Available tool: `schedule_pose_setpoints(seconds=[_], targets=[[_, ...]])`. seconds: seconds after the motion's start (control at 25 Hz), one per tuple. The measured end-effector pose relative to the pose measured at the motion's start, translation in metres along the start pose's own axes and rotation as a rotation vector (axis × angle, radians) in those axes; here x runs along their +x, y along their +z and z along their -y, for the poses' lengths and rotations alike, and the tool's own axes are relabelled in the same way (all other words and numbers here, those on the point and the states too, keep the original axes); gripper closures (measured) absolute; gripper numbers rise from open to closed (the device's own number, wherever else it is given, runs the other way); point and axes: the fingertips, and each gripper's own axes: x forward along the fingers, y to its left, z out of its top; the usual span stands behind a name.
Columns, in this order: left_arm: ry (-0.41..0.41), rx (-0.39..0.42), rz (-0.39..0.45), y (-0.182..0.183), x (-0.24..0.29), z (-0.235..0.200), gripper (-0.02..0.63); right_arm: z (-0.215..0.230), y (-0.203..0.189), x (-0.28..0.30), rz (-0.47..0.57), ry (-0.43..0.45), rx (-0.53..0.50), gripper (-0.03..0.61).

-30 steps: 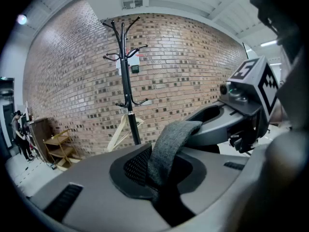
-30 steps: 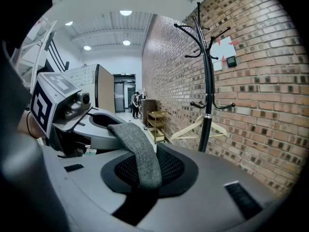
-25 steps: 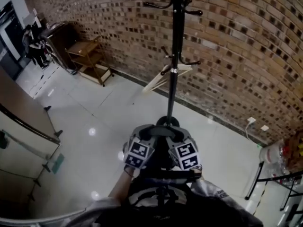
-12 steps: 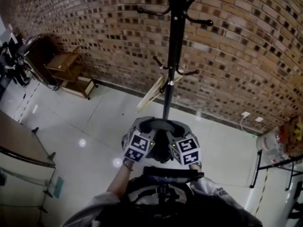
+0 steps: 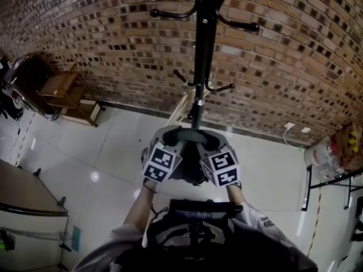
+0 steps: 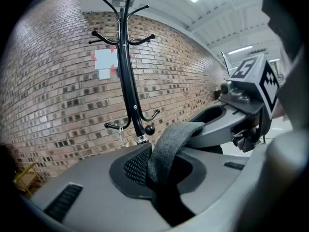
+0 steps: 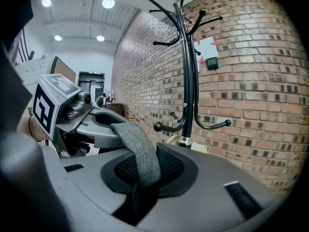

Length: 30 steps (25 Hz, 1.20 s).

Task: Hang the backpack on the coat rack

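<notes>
While the left gripper [image 6: 161, 190] and right gripper [image 7: 139, 185] squeeze its strap [image 6: 170, 141], the backpack [image 5: 193, 237] (bottom middle) is not yet on the rack [image 5: 203, 50].

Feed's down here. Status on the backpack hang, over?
Grippers: left hand-held gripper and right hand-held gripper shut on grey woven backpack strap. Not yet hung; black metal coat rack ahead, upper hooks bare. Pale wooden hanger on lower hook.
</notes>
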Motion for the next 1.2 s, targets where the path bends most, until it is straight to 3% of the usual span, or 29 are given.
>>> schedule_pose_setpoints(seconds=[0.4,0.6,1.2], targets=[[0.025,-0.007,-0.010,0.009,0.037,-0.034,0.548,0.030,0.022,0.040,0.018,0.042,-0.017,0.502],[0.035,0.031,-0.017,0.019,0.053,-0.048,0.548,0.045,0.020,0.053,-0.021,0.105,-0.053,0.502],[0.009,-0.031,-0.109,-0.005,0.117,-0.061,0.548,0.085,0.002,0.102,-0.044,0.157,0.016,0.500]])
